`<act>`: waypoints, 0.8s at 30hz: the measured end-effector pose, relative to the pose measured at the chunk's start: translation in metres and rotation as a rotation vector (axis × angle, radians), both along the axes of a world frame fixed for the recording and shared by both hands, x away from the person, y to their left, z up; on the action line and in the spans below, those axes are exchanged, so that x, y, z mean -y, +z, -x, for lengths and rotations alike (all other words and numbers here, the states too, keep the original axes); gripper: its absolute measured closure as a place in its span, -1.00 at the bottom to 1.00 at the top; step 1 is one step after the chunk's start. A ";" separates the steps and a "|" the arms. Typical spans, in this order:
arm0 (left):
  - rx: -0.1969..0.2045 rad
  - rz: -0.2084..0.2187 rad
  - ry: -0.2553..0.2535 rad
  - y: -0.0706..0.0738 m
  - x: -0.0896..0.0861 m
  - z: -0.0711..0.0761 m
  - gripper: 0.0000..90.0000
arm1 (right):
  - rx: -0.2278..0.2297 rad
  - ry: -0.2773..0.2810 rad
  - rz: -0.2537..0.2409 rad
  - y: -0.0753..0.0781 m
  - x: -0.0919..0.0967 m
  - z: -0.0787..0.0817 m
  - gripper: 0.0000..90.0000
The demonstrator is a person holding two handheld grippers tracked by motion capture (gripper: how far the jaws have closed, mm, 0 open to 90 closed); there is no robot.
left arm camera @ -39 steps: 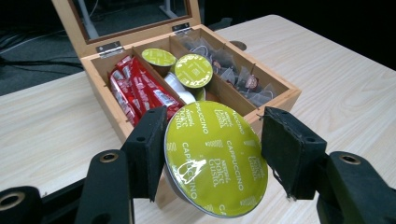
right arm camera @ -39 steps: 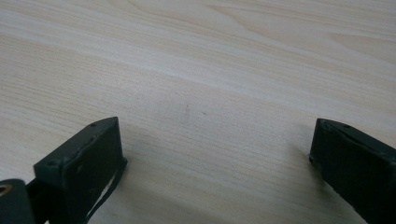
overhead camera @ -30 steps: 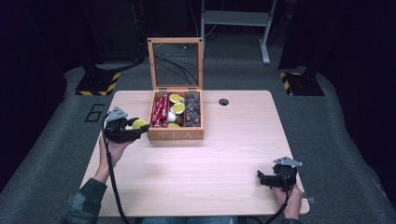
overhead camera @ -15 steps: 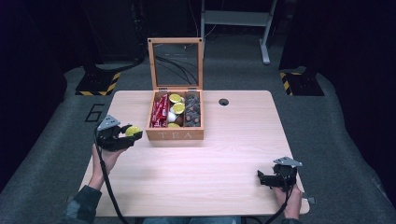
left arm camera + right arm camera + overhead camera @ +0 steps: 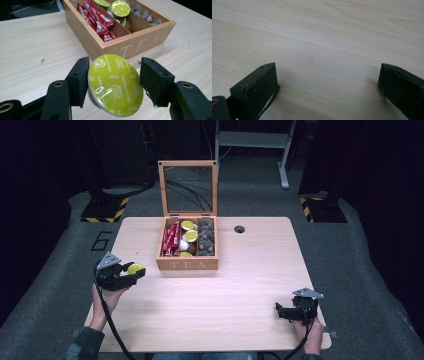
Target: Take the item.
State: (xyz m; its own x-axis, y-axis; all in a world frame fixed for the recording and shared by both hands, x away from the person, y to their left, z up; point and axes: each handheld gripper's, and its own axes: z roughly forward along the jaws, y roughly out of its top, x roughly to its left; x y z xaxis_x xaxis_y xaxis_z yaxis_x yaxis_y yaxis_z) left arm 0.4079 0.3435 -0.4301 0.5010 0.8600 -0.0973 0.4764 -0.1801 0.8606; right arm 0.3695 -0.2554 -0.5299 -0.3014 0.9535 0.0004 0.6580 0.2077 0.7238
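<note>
The left claw (image 5: 113,82) pinches a round capsule with a lime-green foil lid (image 5: 115,83) by its sides. The capsule is tipped on edge: its printed lid faces back along the claw, its short axis lying roughly level, and it hangs over the bench's (image 5: 240,300) left edge. Just beyond stands the open wooden tea box (image 5: 187,264), holding red sachets (image 5: 98,18) and more green capsules (image 5: 120,8), nothing between. The right claw (image 5: 325,87) is spread wide over bare wood, well apart.
</note>
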 end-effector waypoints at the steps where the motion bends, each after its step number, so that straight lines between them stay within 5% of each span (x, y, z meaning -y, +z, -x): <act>1: -0.004 0.001 0.001 -0.002 -0.001 0.001 -0.07 | 0.000 0.000 0.000 0.000 0.000 0.000 -0.96; 15: -0.069 0.004 0.038 -0.035 -0.016 0.012 -0.07 | 0.000 0.002 0.003 0.000 0.000 0.000 -0.96; 24: -0.111 0.044 0.050 -0.058 -0.026 0.017 -0.07 | -0.001 0.000 0.000 0.000 0.000 0.000 -0.96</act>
